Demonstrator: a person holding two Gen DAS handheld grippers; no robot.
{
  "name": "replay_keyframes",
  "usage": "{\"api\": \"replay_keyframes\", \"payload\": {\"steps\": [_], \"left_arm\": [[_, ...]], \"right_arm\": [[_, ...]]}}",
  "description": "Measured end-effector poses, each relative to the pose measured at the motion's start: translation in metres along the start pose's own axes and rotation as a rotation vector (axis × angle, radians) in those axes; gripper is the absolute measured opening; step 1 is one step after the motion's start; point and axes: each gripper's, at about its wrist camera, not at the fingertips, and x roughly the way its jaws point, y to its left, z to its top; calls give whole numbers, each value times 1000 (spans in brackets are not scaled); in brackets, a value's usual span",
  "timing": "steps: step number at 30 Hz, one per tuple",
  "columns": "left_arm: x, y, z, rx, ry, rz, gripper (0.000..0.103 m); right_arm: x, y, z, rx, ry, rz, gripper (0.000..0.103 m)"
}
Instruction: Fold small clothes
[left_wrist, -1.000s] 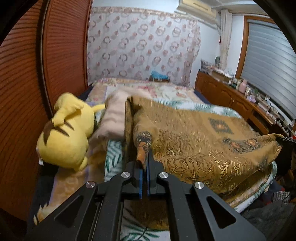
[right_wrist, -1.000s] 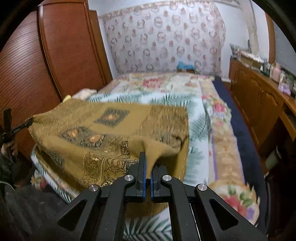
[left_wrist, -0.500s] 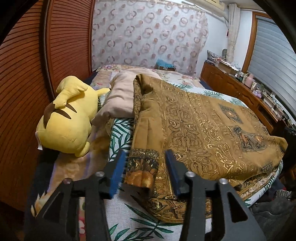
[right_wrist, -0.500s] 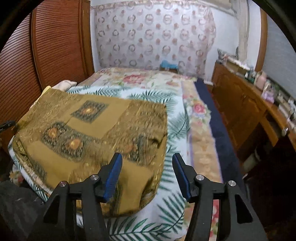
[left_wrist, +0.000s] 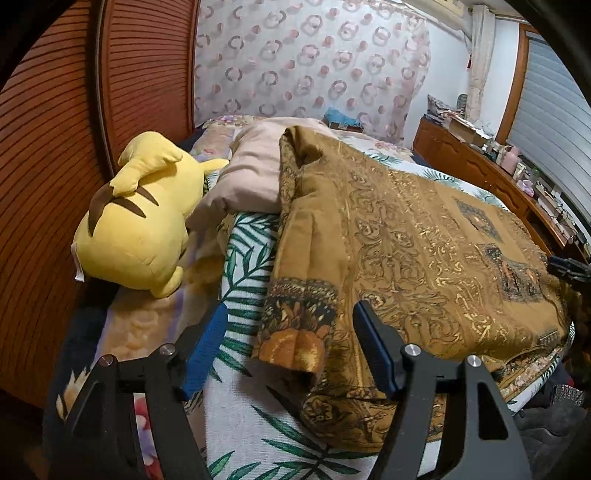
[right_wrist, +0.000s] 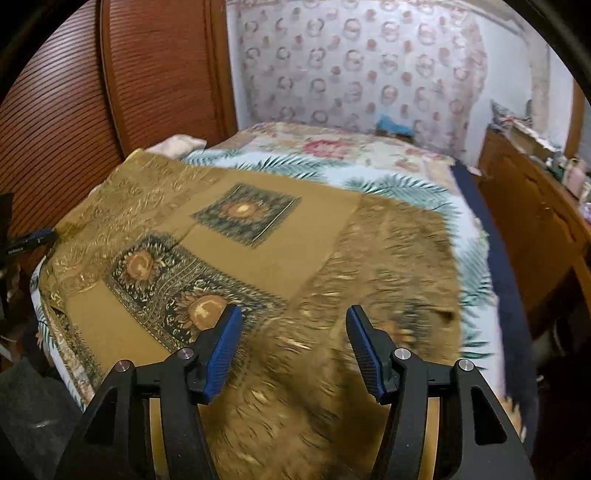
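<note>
We have the brown cloth (left_wrist: 424, 236) laid flat across the near end of the bed (left_wrist: 243, 417) with one fold seemingly made, our left gripper (left_wrist: 288, 354) opening and right gripper (right_wrist: 293, 347) wide, both empty, further folds left.

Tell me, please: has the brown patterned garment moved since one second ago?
Yes. In the left wrist view the brown patterned garment has dropped flat onto the bed beside the yellow plush toy, whereas earlier its corner hung pinched above the bed.
</note>
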Motion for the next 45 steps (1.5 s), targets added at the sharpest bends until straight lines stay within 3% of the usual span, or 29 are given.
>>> {"api": "replay_keyframes", "payload": {"steps": [9, 14, 16, 23, 25, 27, 29, 30, 45], "left_arm": [[8, 6, -5, -16, 24, 10, 71], [11, 4, -6, -12, 29, -5, 71], [12, 3, -7, -13, 30, -46, 71], [14, -4, -5, 3, 36, -69, 42], [16, -5, -4, 7, 38, -79, 38], [17, -6, -3, 8, 40, -90, 28], [18, -7, -2, -2, 45, -127, 9], [17, -8, -1, -3, 42, -139, 7], [-37, -79, 58, 127, -171, -275, 5]], "right_arm": [[40, -4, -3, -22, 66, 13, 61], [43, 8, -8, -79, 57, 0, 72], [44, 9, -8, -79, 61, 7, 76], [45, 12, -8, -88, 65, 20, 80], [43, 12, -8, -88, 64, 21, 80], [41, 10, -8, -89, 63, 21, 80], [41, 9, -8, -89, 63, 22, 81], [41, 10, -8, -89, 63, 22, 81], [40, 8, -8, -89, 65, 26, 81]]}}
